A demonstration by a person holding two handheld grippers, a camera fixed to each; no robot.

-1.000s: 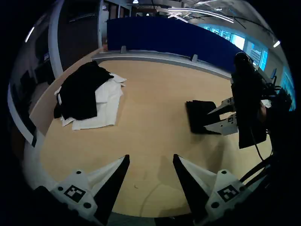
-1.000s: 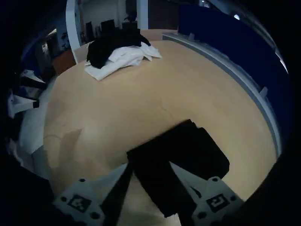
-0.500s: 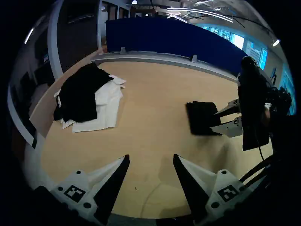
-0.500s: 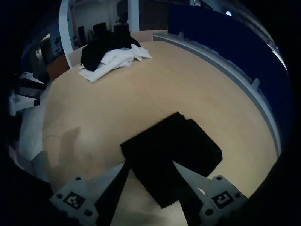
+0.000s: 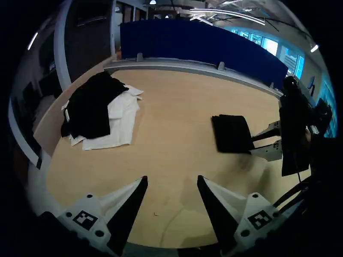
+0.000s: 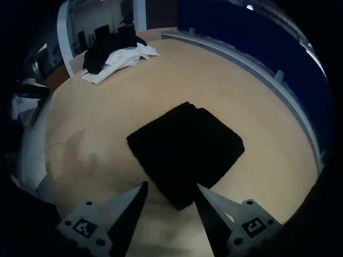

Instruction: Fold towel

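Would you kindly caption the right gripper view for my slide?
Open right gripper at the near corner of the folded black towel on the table.

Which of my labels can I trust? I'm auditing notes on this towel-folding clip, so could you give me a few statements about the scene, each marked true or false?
1. The black towel lies folded flat on the table. True.
2. The right gripper is shut on the black towel. False: its fingers stand apart, with the towel's near corner between the tips and nothing pinched.
3. The left gripper is open, with bare tabletop ahead of it. True.
4. At the far side of the table, the white cloth lies on top of the black cloth. False: the black cloth lies on top of the white cloth.
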